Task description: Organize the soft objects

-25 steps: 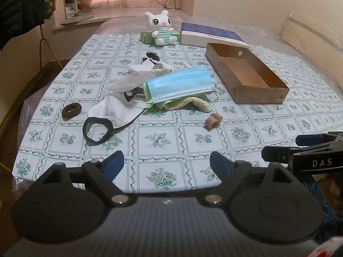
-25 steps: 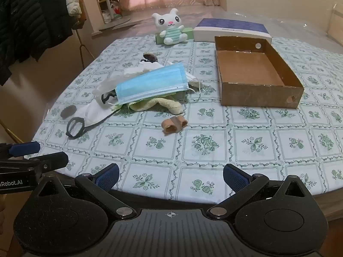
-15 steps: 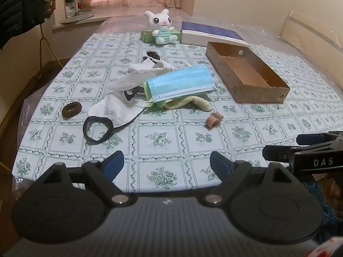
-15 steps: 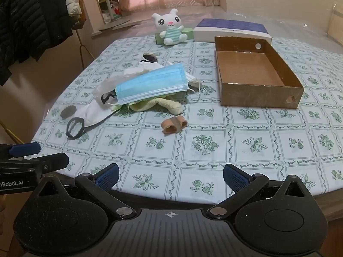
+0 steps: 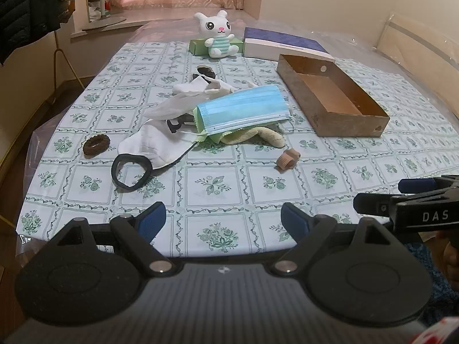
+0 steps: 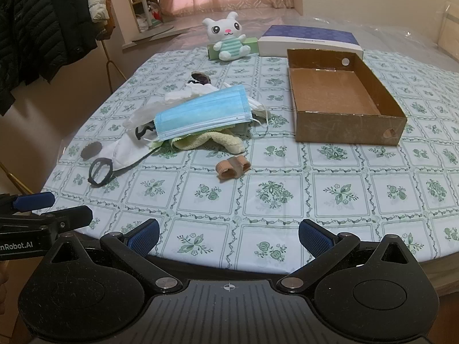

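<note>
A heap of soft things lies mid-table: a blue face mask (image 5: 243,109) (image 6: 203,113) on top, a yellow cloth (image 5: 252,137) (image 6: 209,142) under it, white masks (image 5: 155,146) (image 6: 126,150) to the left with a black strap loop (image 5: 130,173) (image 6: 99,170). A brown hair tie (image 5: 96,144) lies further left, a tan toe separator (image 5: 287,158) (image 6: 233,167) nearer. An empty cardboard box (image 5: 352,123) (image 6: 350,126) stands to the right. My left gripper (image 5: 221,222) and right gripper (image 6: 228,236) hover open over the near table edge, holding nothing.
A white plush rabbit (image 5: 216,37) (image 6: 229,38) sits on a green box at the far end beside a blue-lidded box (image 5: 282,44) (image 6: 309,40). A dark scrunchie (image 5: 205,71) lies behind the heap. Dark coats (image 6: 37,28) hang at the left. The patterned tablecloth (image 6: 330,189) is bare near me.
</note>
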The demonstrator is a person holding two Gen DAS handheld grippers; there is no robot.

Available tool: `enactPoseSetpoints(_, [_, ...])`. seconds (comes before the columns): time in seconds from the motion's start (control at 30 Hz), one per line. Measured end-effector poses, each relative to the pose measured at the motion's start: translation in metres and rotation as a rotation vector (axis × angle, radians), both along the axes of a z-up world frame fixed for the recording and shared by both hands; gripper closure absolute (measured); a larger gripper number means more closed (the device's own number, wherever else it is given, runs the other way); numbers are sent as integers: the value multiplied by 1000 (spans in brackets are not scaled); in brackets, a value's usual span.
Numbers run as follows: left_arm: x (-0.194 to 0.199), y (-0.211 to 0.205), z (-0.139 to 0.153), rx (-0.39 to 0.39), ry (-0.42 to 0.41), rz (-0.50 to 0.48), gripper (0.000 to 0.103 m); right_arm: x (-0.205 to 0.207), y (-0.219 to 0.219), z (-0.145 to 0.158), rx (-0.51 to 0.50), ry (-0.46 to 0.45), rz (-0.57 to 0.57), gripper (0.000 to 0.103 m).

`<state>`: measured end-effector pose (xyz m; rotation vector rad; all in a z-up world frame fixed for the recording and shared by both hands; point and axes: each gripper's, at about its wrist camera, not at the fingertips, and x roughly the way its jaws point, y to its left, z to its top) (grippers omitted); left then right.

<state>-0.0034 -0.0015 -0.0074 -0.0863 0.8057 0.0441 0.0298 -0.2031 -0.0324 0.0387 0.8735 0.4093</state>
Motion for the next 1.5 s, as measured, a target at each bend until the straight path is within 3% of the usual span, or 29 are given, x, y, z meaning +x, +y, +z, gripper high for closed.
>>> enactPoseSetpoints(1.5, [6, 7, -3, -2, 16, 4, 17, 2, -1, -4, 3, 10, -5, 0])
